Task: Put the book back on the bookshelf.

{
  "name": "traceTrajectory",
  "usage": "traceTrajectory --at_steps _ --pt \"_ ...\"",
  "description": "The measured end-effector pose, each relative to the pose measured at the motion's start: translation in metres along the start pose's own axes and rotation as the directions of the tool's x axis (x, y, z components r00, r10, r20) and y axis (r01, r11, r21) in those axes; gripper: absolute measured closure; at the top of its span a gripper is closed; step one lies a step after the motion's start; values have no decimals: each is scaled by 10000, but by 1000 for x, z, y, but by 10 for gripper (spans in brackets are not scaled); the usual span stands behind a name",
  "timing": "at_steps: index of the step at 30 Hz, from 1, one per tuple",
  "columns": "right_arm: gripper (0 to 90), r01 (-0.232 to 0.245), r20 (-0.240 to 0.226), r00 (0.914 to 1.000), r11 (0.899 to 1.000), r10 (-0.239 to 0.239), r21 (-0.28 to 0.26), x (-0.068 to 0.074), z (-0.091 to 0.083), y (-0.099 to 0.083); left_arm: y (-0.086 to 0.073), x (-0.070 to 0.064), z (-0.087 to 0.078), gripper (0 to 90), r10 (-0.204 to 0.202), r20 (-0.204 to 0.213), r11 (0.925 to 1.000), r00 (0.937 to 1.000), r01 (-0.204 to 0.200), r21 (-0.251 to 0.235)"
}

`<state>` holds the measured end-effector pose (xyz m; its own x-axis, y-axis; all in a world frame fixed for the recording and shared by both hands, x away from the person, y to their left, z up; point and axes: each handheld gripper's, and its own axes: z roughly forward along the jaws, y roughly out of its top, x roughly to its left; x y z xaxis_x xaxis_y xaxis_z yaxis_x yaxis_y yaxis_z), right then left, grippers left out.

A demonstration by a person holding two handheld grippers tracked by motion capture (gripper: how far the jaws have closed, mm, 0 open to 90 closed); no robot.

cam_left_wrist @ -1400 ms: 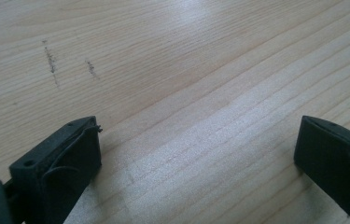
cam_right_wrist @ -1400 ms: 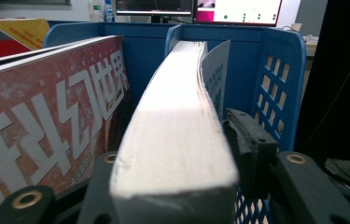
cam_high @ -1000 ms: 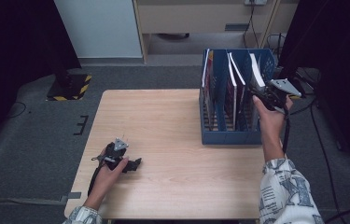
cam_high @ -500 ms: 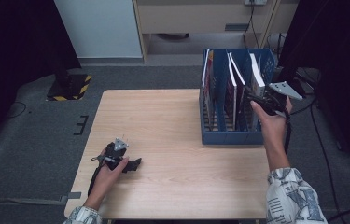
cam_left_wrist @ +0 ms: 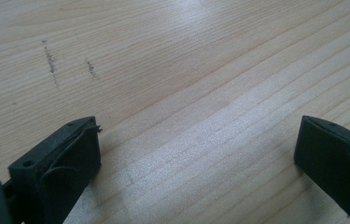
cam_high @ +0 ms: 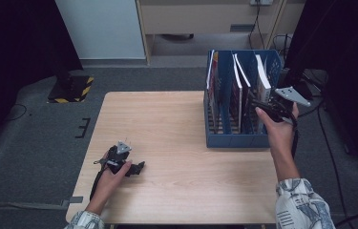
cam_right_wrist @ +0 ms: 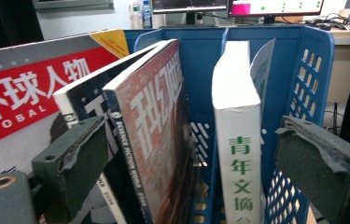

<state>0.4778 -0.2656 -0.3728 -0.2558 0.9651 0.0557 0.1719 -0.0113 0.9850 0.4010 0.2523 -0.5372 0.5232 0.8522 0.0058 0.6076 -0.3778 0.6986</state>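
Note:
A blue file rack (cam_high: 229, 139) stands on the right side of the wooden table (cam_high: 176, 124), with several books and magazines upright in it. My right gripper (cam_high: 258, 105) is at the rack's right compartment. In the right gripper view it (cam_right_wrist: 196, 135) is open, its jaws either side of a white book with green characters (cam_right_wrist: 238, 154) and a red-covered magazine (cam_right_wrist: 158, 130). A red "GLOBAL" magazine (cam_right_wrist: 23, 98) leans further left. My left gripper (cam_high: 137, 167) rests on the table near the front left, and it (cam_left_wrist: 200, 135) is open over bare wood.
Behind the table are a white panel (cam_high: 102, 28) and a cabinet (cam_high: 205, 19). A yellow-and-black striped base (cam_high: 71, 88) sits on the grey floor at the left. Cables (cam_high: 324, 133) trail on the floor to the right of the rack.
My right gripper has drifted slightly nearer and to the left along the rack's right compartment. The left gripper has stayed put.

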Motion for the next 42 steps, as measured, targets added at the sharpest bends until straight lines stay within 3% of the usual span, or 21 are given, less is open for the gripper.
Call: traceTrajectory --at_steps 18,27,29,34,42 --pt "55 -168 -644 9978 9997 177 150 12 -22 -11 0 0 0 0 -12 -1 10000 10000 12 1" --pt "56 32 -1084 9941 9997 -7 222 25 -31 -18 0 0 0 0 -11 -12 10000 10000 11 3" --pt "66 247 -940 9953 9996 -234 124 29 -34 -18 0 0 0 0 -12 -15 10000 10000 12 2" --pt "61 228 -1408 9898 9997 -213 89 40 -38 -20 0 0 0 0 -17 -12 10000 10000 17 0" --pt "61 211 -2129 9770 9985 -101 497 65 -37 -32 0 -1 0 0 -14 -16 10000 10000 14 9"
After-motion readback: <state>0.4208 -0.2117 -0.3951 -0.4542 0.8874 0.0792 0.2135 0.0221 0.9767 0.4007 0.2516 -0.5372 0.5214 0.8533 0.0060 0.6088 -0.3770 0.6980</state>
